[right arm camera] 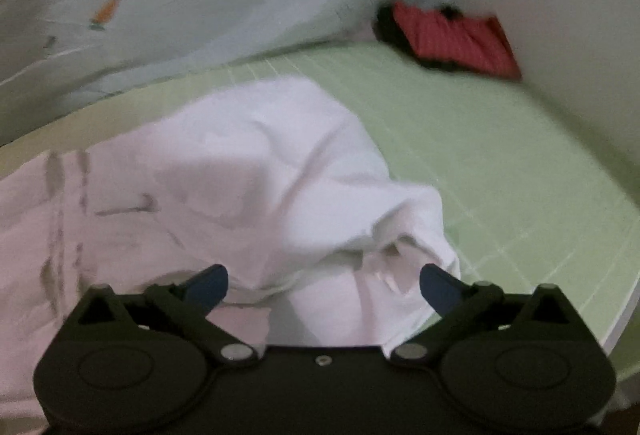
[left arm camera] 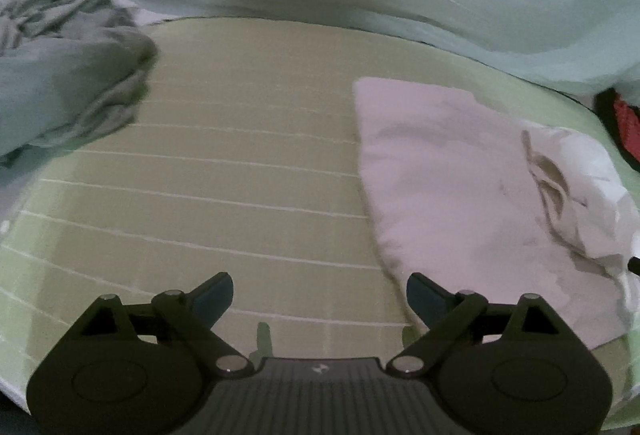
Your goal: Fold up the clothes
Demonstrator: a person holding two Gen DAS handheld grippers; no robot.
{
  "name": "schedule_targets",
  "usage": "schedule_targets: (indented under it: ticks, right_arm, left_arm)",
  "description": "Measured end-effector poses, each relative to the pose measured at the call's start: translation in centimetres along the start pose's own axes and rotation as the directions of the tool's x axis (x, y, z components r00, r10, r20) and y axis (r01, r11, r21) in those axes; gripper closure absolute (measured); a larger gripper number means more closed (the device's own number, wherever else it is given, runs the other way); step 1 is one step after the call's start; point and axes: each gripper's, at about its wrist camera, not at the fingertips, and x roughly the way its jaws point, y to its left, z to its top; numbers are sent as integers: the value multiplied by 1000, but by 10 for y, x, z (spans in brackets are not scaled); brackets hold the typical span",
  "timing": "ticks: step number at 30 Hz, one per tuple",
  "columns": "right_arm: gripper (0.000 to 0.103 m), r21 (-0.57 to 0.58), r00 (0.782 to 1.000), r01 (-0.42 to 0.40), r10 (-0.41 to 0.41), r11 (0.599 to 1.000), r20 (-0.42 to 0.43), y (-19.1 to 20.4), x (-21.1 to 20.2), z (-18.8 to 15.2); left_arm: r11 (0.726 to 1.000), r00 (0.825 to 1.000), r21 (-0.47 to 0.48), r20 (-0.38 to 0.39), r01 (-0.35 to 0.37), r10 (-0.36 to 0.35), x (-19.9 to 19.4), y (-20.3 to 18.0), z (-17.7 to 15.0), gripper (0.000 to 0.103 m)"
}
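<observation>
White garment [left arm camera: 460, 187] lies on the green mat [left arm camera: 240, 155], right of centre: its near part flat with a straight left edge, its far right end bunched [right arm camera: 304, 171], so it reads as partly folded or partly opened out. A grey pile of clothes [left arm camera: 68, 83] sits crumpled at the mat's left edge, not folded. Left gripper [left arm camera: 320, 297] and right gripper [right arm camera: 324, 285] both spread wide, holding nothing, the right one just over the bunched end.

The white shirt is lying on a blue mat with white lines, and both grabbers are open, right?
Not quite: the mat with white lines is pale green, not blue, as the left wrist view shows. The white shirt does lie on it, and both the left gripper and the right gripper are open.
</observation>
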Motion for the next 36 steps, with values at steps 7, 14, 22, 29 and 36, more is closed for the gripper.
schedule_targets:
  ticks: [7, 14, 22, 29, 36]
  right_arm:
    - [0, -22, 1000, 13, -13, 1000, 10, -3, -18, -3]
    - [0, -32, 1000, 17, -17, 999, 2, -10, -31, -9]
    - [0, -29, 1000, 8, -8, 1000, -14, -29, -29, -9]
    - [0, -16, 1000, -19, 19, 1000, -1, -66, -12, 8]
    - [0, 47, 999, -36, 36, 998, 3, -121, 16, 27]
  left_arm:
    - [995, 993, -6, -65, 98, -98, 29, -29, 7, 9]
    - [984, 977, -95, -136, 153, -165, 62, -37, 16, 9]
    - [961, 972, -224, -129, 164, -196, 76, -36, 22, 42]
    - [920, 987, -364, -6, 148, -161, 51, -48, 29, 94]
    - [956, 972, -198, 137, 215, -190, 4, -135, 62, 98]
